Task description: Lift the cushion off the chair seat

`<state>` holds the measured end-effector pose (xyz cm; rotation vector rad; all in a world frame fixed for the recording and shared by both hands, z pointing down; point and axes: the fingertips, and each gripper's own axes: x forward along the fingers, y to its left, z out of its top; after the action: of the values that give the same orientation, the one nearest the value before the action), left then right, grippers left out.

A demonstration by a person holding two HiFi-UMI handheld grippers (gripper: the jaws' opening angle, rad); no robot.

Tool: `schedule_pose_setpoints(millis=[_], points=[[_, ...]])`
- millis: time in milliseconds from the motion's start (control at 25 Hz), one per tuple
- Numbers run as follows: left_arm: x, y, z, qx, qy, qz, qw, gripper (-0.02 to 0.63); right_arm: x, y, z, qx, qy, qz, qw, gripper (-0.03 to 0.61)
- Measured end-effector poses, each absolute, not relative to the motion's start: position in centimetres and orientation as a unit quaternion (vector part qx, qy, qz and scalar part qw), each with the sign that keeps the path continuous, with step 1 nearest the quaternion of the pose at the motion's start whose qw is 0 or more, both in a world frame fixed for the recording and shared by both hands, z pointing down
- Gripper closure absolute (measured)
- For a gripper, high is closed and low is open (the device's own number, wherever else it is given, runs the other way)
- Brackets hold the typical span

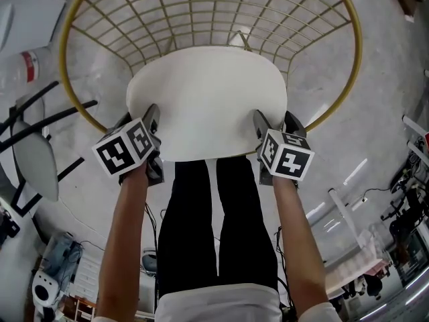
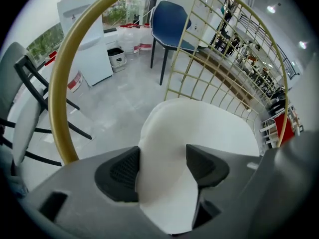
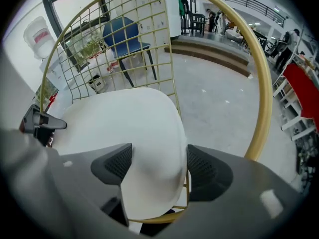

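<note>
A white round cushion lies on the seat of a gold wire chair. My left gripper is at the cushion's near left edge. In the left gripper view its pads press on a pinched fold of the cushion, so the gripper is shut on it. My right gripper is at the near right edge. In the right gripper view it stands open, with the undented cushion rim between its jaws. Both grippers point steeply down.
The chair's gold grid back curves round behind and to both sides of the cushion. The person's black-clad legs stand right in front of the seat. A black-legged chair is at the left; a blue chair and a water dispenser stand farther off.
</note>
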<state>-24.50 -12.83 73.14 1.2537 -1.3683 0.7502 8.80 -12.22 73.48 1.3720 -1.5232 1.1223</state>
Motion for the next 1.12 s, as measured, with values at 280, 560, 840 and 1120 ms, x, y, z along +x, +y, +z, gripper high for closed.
schedule_pose_setpoints(millis=[280,560,840,1120], points=[[-24.4,-12.7,73.3,0.53,-0.564,0.323,0.545,0.354,8.9,-12.2,73.3,0.543,-0.598,0.434,0.399,0.244],[-24.5,-12.6,73.1,0.537,-0.562,0.324,0.539,0.388,9.1,-12.2,73.1,0.549,-0.595,0.432,0.398,0.265],[-24.6,-12.2,72.8,0.542,-0.56,0.315,0.542,0.429,9.7,-12.2,72.1,0.563,-0.596,0.413,0.397,0.345],[-24.5,-11.9,72.4,0.551,-0.553,0.319,0.537,0.457,10.1,-12.1,71.6,0.566,-0.598,0.406,0.396,0.404]])
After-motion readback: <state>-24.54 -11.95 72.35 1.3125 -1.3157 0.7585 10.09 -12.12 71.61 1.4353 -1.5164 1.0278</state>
